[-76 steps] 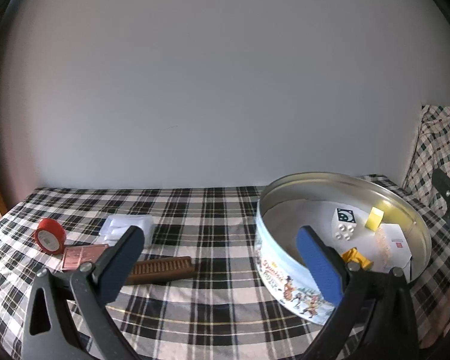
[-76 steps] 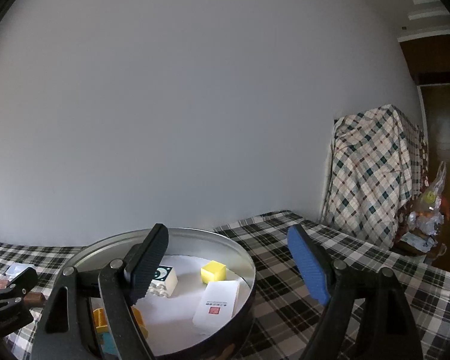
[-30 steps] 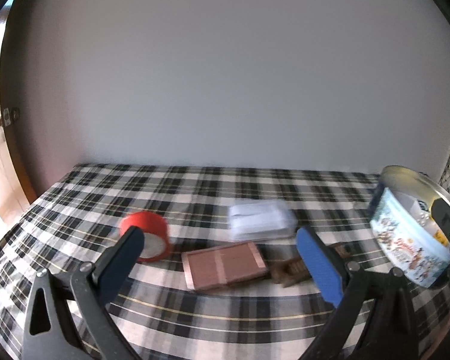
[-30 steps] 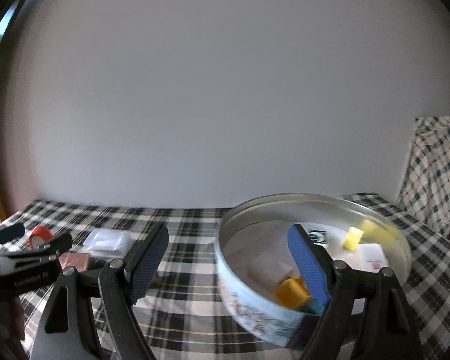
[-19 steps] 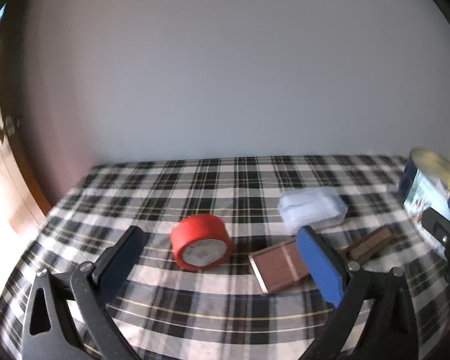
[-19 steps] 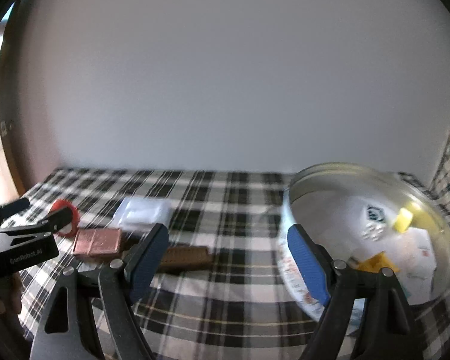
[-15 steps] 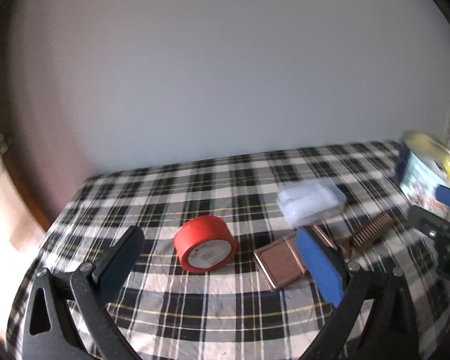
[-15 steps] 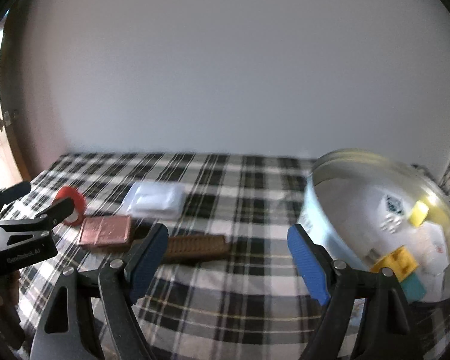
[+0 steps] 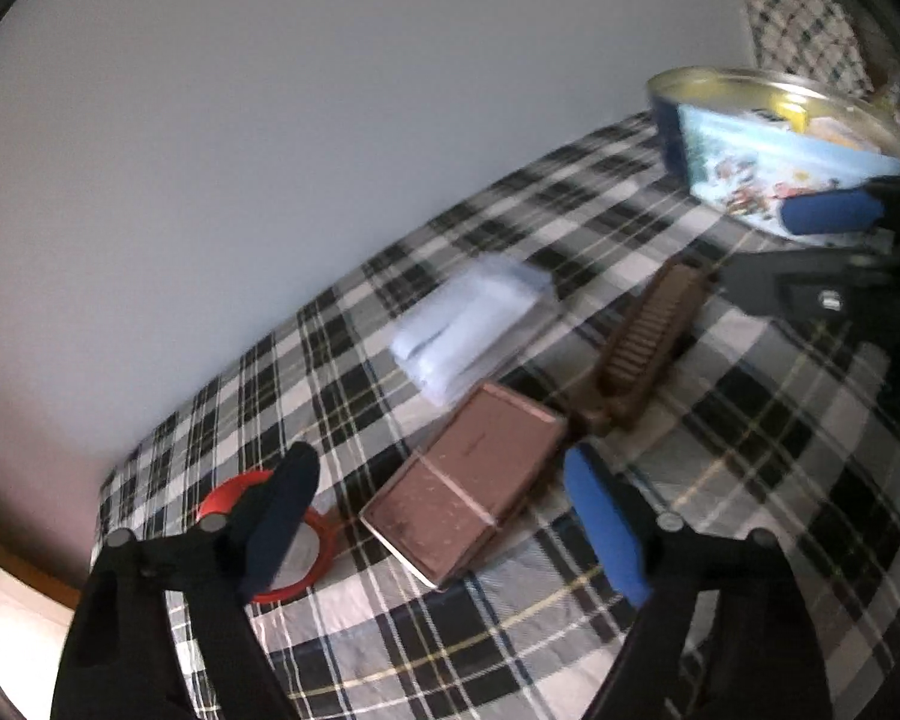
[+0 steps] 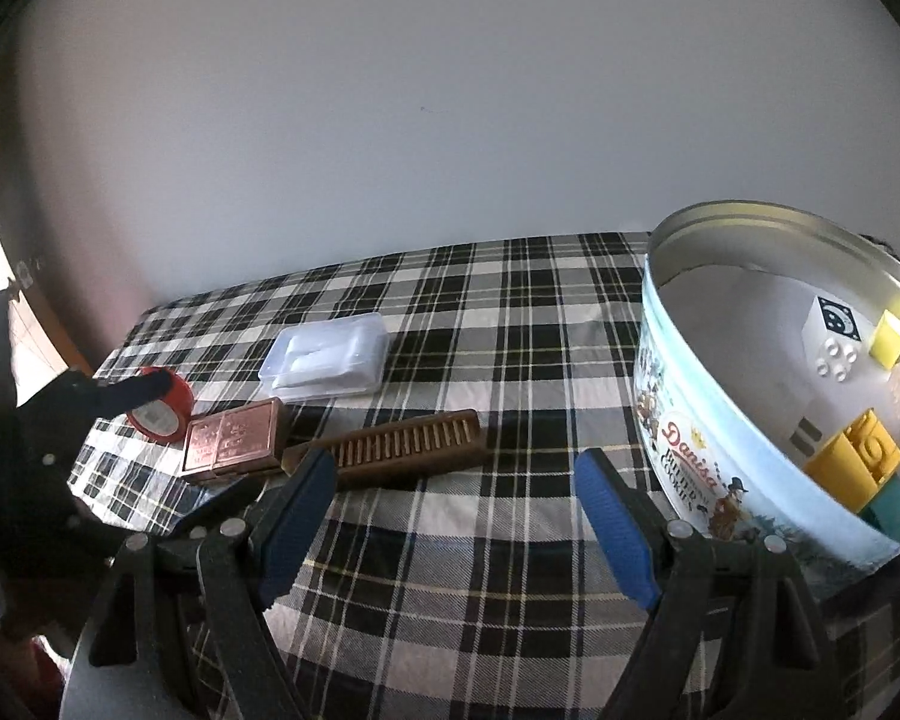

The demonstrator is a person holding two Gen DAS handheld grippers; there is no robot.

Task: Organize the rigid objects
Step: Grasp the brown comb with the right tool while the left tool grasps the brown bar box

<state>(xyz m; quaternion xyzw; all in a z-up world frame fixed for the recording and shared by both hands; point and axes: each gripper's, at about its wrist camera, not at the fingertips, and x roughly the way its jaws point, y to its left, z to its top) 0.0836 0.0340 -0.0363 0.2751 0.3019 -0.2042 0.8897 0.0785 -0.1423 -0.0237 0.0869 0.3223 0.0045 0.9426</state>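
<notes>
My left gripper (image 9: 444, 516) is rolled to a slant, and its jaws are closing. A copper-coloured flat box (image 9: 468, 480) lies on the cloth between the fingers, with no pad pressing on it. The red tape roll (image 9: 303, 549) sits just behind the left finger. My right gripper (image 10: 456, 525) stands open and empty above the cloth, just in front of the brown comb (image 10: 402, 450). From the right wrist, the left gripper (image 10: 207, 435) straddles the copper box (image 10: 234, 438) beside the tape roll (image 10: 159, 414).
A clear plastic case (image 10: 330, 357) lies behind the box and comb. The open cookie tin (image 10: 690, 468) stands at the right and holds a white block, yellow cubes and an orange piece. The plaid cloth (image 10: 510, 600) ends at the left; a plain wall stands behind.
The left gripper has rolled, dropped and moved from the tape roll to straddle the copper box, its jaws narrower. The right gripper swung left from the tin and sank toward the comb.
</notes>
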